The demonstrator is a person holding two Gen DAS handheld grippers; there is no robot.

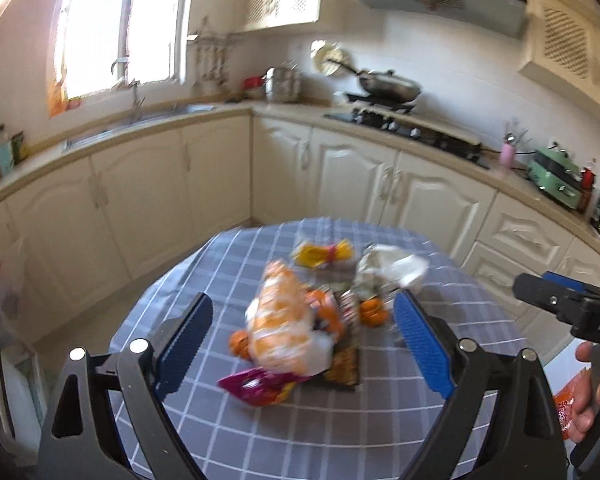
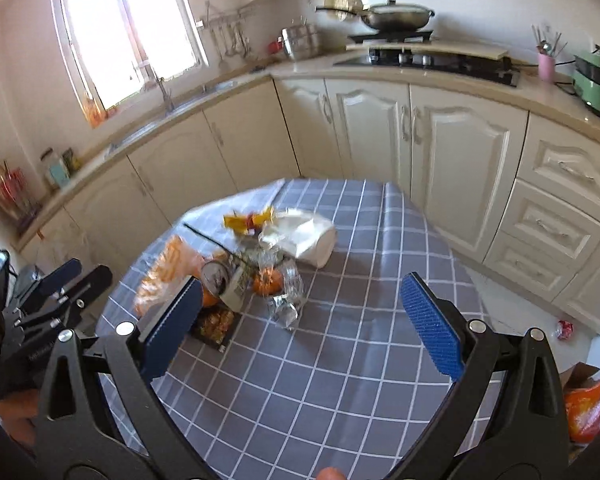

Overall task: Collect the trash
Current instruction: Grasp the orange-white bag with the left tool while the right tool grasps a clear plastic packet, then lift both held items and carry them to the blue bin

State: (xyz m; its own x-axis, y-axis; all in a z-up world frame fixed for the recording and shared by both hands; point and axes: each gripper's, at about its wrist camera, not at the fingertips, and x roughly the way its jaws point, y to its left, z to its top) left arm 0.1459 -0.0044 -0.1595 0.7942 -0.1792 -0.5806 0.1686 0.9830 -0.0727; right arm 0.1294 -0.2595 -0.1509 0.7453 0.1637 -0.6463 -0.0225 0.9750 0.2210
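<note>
A heap of trash lies on the grey checked tablecloth [image 1: 340, 432] [image 2: 360, 320]. In it are an orange-and-white plastic bag [image 1: 284, 328] [image 2: 168, 268], a pink wrapper [image 1: 260, 386], a yellow wrapper [image 1: 320, 254] [image 2: 248, 220], a crumpled white bag [image 1: 392, 268] [image 2: 304, 236], orange peel [image 1: 374, 310] [image 2: 268, 280], a can [image 2: 220, 276] and a dark snack packet [image 2: 214, 326]. My left gripper [image 1: 304, 340] hangs open above the table, its blue pads either side of the orange bag. My right gripper [image 2: 302, 320] is open too, short of the heap, holding nothing.
Cream cabinets [image 2: 420, 140] and a counter wrap around behind the table, with a sink [image 1: 140, 124], a hob with a wok [image 1: 388, 88] and a green appliance [image 2: 596, 80]. An orange bag [image 2: 592, 404] sits on the floor to the right, near a small red item [image 2: 564, 328].
</note>
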